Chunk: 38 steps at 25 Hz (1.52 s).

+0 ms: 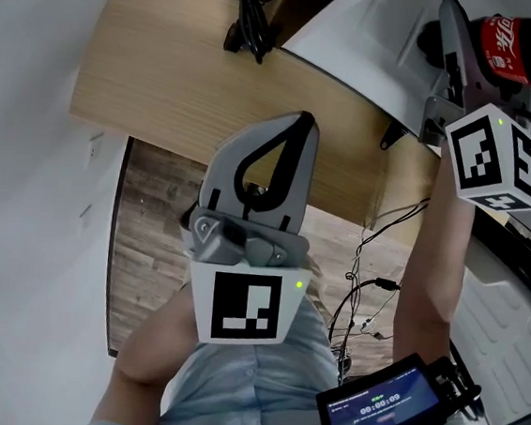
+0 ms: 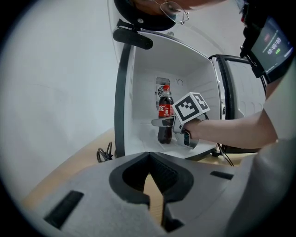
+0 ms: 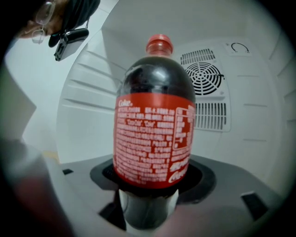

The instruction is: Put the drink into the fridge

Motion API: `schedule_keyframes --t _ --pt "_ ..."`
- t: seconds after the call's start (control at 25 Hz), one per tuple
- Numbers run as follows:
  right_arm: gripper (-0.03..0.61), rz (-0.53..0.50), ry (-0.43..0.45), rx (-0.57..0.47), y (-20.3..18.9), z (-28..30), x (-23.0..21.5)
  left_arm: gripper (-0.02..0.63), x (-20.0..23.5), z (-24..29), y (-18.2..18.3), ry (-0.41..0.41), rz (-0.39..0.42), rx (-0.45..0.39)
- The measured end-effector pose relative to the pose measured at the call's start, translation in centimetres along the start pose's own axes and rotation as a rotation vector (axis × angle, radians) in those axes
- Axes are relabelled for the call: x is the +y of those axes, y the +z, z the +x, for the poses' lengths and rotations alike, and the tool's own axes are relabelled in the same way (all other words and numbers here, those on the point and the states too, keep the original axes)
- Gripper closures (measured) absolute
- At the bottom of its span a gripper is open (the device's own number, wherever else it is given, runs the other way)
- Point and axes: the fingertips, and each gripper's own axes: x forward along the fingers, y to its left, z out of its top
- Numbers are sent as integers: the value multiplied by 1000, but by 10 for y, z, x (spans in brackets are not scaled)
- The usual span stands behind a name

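Observation:
The drink is a dark cola bottle (image 3: 155, 134) with a red cap and red label. It stands upright inside the small white fridge (image 2: 194, 74), near the back wall's fan vent (image 3: 203, 78). My right gripper (image 3: 150, 194) is shut on the bottle's lower body; the left gripper view shows the same right gripper (image 2: 164, 122) reaching into the fridge with the bottle (image 2: 165, 115). The bottle's base is at the fridge floor; whether it touches is unclear. In the head view the bottle (image 1: 505, 43) lies at the top right. My left gripper (image 1: 298, 125) hangs over the wooden table, shut and empty.
The fridge door (image 2: 240, 92) stands open at the right. The fridge sits on a light wooden table (image 1: 185, 76) with a black cable bundle (image 1: 248, 16) at its back. A screen device (image 1: 381, 412) is strapped near the right forearm. A white wall runs along the left.

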Motion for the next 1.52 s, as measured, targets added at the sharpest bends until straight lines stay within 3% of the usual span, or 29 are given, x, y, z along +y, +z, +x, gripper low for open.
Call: schedule_keyframes --t 0.28,0.4,0.56,1.12,1.52 --pt "264 1 -13 -19 -2 4 -3 604 -1 -1 -1 4 -3 0" --pt "207 -16 -30 -13 -4 4 -4 604 0 -2 -1 10 -3 0" --pt "180 -10 -38 -9 -6 2 -3 604 -1 -2 -2 10 -6 3" --pt "175 4 -48 -10 -12 -19 -2 604 -16 -11 1 10 12 -13" --pt "179 59 -73 -13 -25 -71 -1 604 -42 -27 15 12 52 -51"
